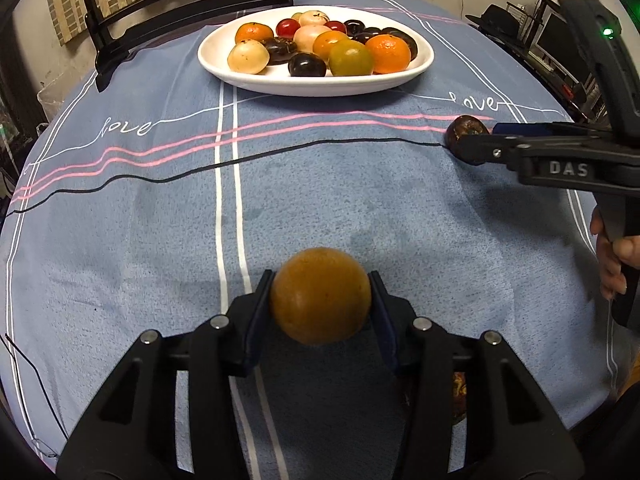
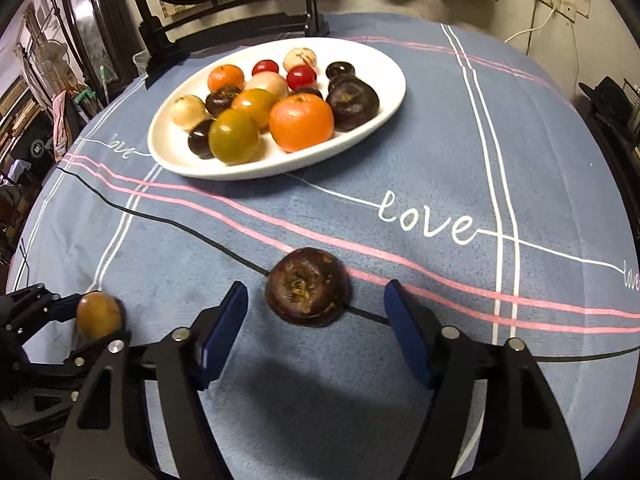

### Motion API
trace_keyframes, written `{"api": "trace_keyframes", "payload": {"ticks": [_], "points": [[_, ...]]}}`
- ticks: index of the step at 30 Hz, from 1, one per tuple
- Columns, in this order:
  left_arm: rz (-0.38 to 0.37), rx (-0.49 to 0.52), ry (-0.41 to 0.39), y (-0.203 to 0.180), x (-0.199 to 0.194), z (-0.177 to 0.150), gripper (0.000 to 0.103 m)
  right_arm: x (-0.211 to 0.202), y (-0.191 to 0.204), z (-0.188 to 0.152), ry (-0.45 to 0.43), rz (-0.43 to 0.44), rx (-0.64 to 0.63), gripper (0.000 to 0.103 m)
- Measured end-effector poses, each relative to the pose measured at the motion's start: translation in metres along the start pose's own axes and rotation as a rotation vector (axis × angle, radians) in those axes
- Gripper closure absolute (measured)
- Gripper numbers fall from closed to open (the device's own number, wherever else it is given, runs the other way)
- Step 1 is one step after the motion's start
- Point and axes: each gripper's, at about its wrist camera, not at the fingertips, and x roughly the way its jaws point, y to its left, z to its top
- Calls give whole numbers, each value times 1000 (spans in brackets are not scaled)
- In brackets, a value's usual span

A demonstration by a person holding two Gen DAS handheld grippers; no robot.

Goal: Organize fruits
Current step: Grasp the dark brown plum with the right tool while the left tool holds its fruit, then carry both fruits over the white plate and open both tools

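Bare cloth [image 2: 460, 152] before plate [image 2: 372, 136]; dark fruit [image 2: 307, 286] only obstacle.

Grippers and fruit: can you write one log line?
left gripper: holding orange fruit | right gripper: open around dark fruit | plate: full

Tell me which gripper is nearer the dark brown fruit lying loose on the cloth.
Right. The right gripper straddles the dark brown fruit, pads not touching it. The left gripper is off to the side, shut on an orange fruit.

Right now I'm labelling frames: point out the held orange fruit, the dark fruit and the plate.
orange fruit [image 1: 320, 296], left wrist view, front face.
dark fruit [image 2: 307, 286], right wrist view, top dimple.
plate [image 2: 276, 168], right wrist view, near rim.
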Motion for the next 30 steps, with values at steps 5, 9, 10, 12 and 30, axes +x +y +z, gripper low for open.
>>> {"api": "trace_keyframes", "payload": {"ticks": [5, 9, 10, 12, 30], "points": [[2, 2, -1, 0, 0, 0, 55, 6, 2, -3, -1, -23, -26, 39], [3, 4, 1, 0, 1, 0, 55, 6, 8, -3, -10, -23, -67, 59], [3, 3, 3, 0, 1, 1, 55, 5, 10, -3, -10, -20, -75, 59], [2, 3, 5, 0, 1, 1, 55, 3, 14, -3, -14, -14, -82, 59], [66, -28, 13, 3, -22, 6, 57, -76, 27, -74, -53, 66, -77, 59]]}}
